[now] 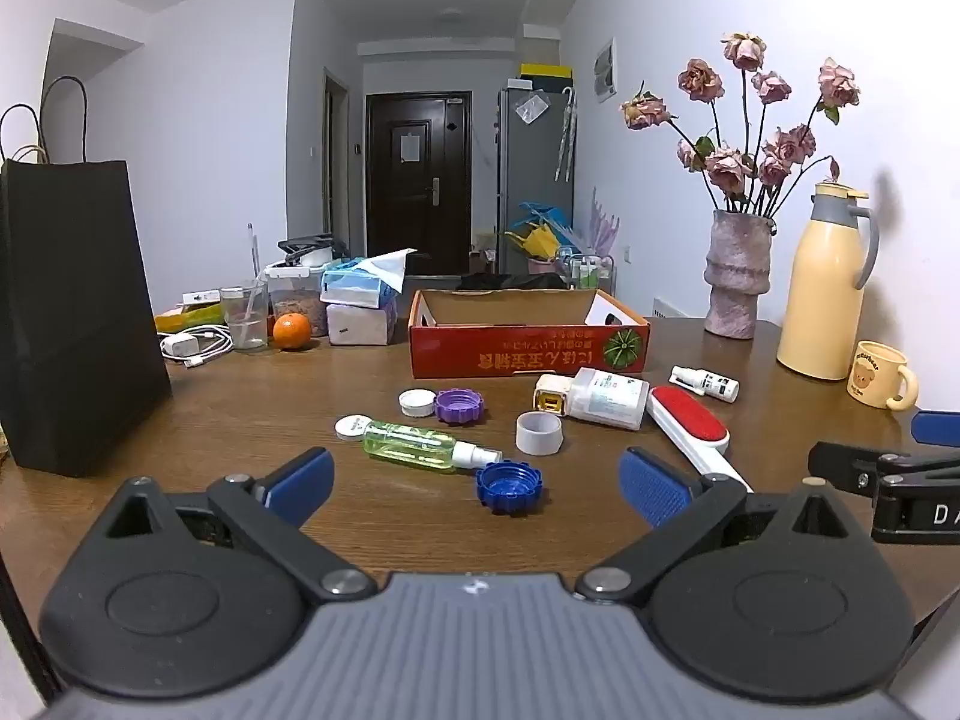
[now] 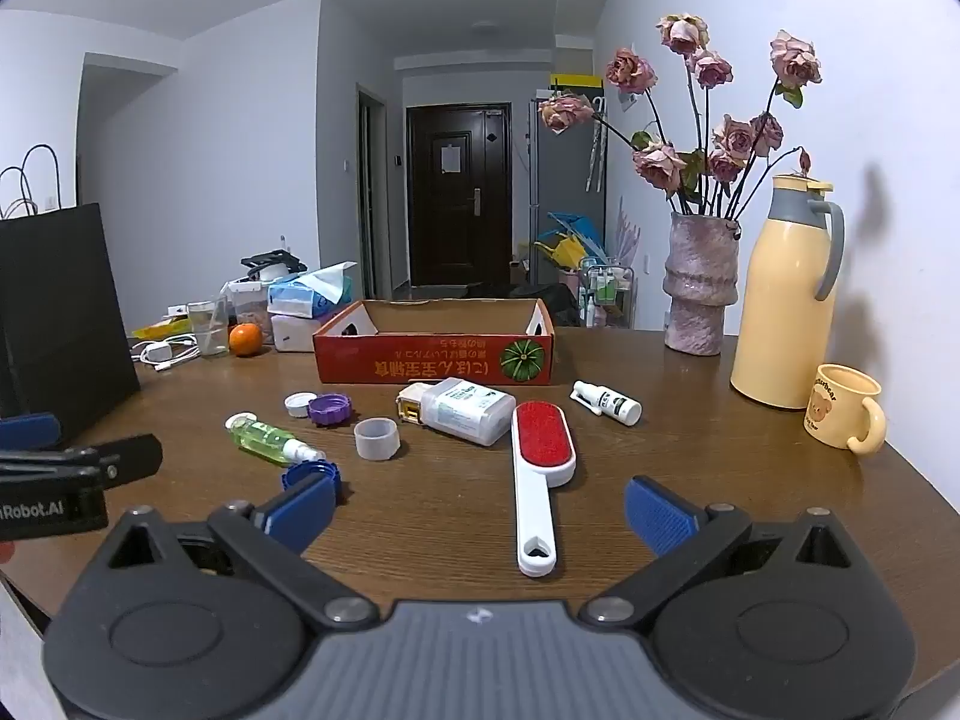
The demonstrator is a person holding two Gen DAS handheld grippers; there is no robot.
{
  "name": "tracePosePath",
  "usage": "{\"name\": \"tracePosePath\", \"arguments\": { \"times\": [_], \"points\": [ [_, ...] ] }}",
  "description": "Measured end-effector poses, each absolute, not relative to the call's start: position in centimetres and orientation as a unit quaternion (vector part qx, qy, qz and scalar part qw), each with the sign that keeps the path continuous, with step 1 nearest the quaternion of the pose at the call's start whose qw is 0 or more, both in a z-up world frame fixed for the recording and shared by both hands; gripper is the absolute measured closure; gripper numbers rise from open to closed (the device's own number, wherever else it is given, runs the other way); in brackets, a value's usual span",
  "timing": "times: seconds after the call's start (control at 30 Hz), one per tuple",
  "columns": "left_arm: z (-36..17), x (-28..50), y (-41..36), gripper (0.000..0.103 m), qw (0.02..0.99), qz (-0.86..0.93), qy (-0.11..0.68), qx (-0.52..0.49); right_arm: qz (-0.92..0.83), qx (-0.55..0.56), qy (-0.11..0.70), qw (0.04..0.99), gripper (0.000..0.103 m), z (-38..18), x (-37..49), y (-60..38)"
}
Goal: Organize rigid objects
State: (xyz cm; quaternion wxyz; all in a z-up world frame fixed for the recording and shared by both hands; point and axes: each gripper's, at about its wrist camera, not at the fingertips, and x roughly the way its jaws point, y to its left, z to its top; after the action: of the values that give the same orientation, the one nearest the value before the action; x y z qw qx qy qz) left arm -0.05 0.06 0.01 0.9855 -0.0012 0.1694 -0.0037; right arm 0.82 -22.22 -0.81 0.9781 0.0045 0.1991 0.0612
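Left wrist view: the left gripper point(image 1: 477, 483) hangs spread and empty over the brown wooden table point(image 1: 252, 420); a ridged blue plastic cap point(image 1: 509, 485) lies between its fingers, the red cardboard box point(image 1: 528, 339) well ahead.

Right wrist view: the right gripper point(image 2: 480, 513), spread and empty, has the white-handled red lint brush point(image 2: 537, 480) between its fingers; a dark door point(image 2: 459, 195) stands far beyond.

black paper bag point(image 1: 72, 312), orange point(image 1: 291, 330), flower vase point(image 2: 699, 294), thermos point(image 2: 783, 300)

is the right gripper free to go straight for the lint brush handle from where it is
Probably yes. The right gripper is open and empty, and the lint brush lies flat with its white handle pointing back between the fingers, nothing lying across it.
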Motion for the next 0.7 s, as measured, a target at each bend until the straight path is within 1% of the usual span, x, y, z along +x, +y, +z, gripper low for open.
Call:
{"name": "tracePosePath", "arguments": {
  "times": [0.7],
  "points": [
    [-0.23, 0.03, -0.08, 0.0, 0.984, -0.004, 0.179, 0.001, 0.062, 0.006, 0.199, 0.978, 0.0, -0.93, 0.65, -21.99]
  ]
}}
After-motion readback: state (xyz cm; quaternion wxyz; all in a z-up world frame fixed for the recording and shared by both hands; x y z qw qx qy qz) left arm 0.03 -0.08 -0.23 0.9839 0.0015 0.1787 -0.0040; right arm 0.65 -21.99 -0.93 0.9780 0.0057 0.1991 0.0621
